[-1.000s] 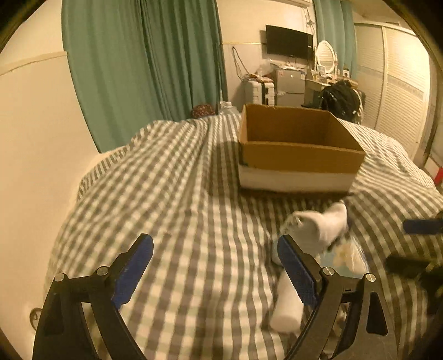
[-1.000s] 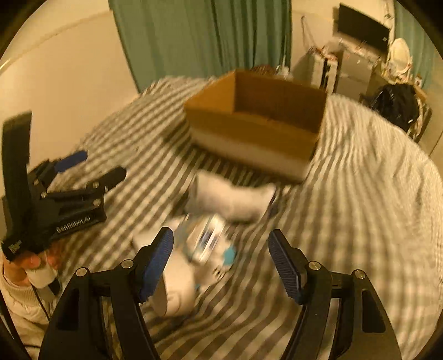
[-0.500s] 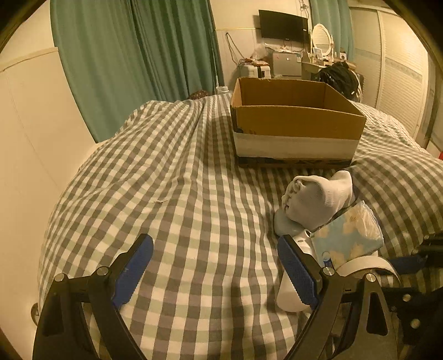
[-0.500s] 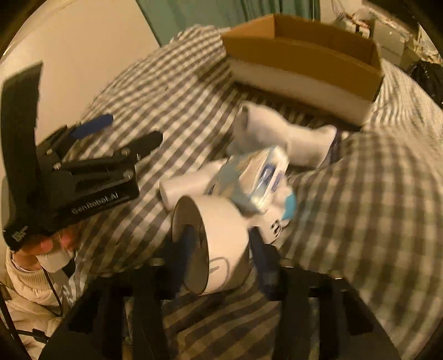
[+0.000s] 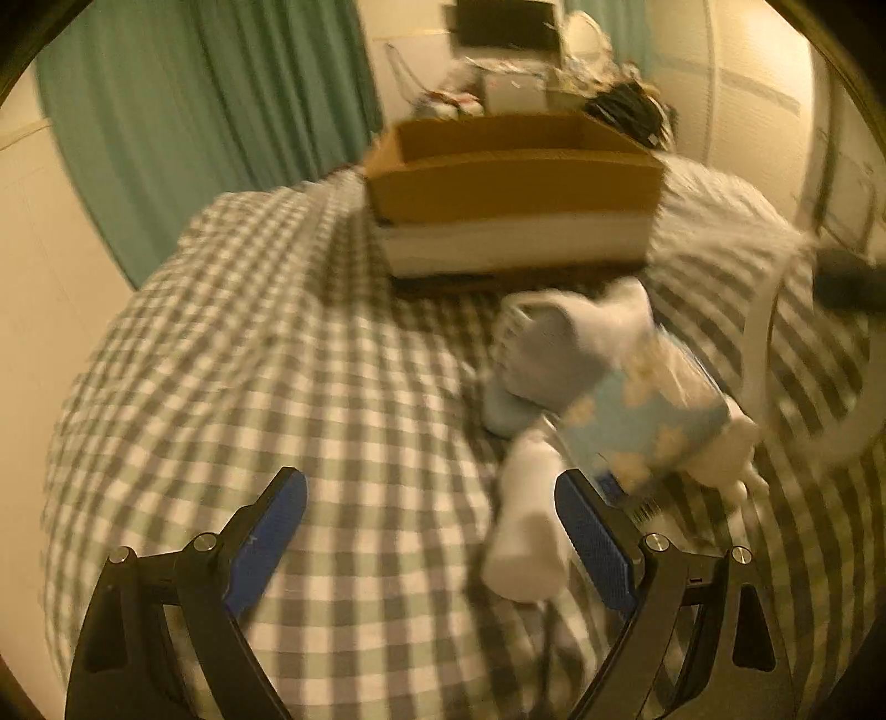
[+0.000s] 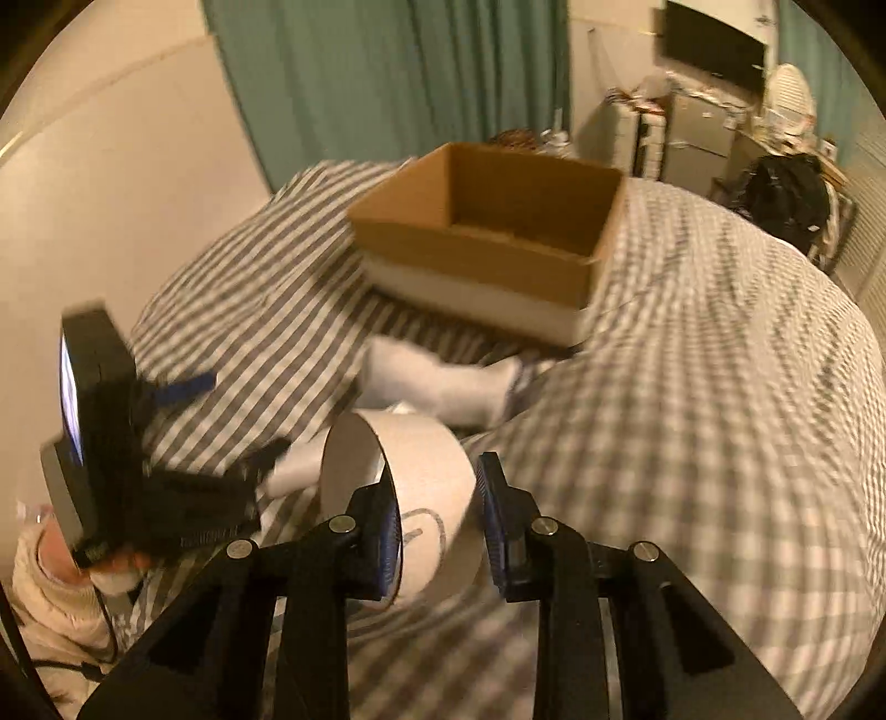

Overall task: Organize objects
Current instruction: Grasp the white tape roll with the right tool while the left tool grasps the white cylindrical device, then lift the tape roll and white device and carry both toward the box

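My right gripper point(image 6: 437, 515) is shut on a white cylindrical container point(image 6: 412, 498) and holds it above the checked bed cover; it shows as a white ring at the right of the left wrist view point(image 5: 775, 387). An open cardboard box point(image 6: 487, 243) sits further back on the bed point(image 5: 515, 194). In front of it lie white socks point(image 5: 565, 338), a light blue patterned packet point(image 5: 642, 421) and a white tube point(image 5: 526, 531). My left gripper point(image 5: 432, 531) is open and empty, just left of the tube.
The checked bed cover point(image 5: 277, 360) fills the foreground. A cream wall point(image 5: 44, 249) and green curtains point(image 5: 210, 99) are on the left. A desk with a monitor point(image 6: 714, 39) and a black bag point(image 6: 786, 194) stand beyond the bed.
My right gripper closed on the white container and lifted it off the bed toward the box. My left gripper stayed open and shifted slightly.
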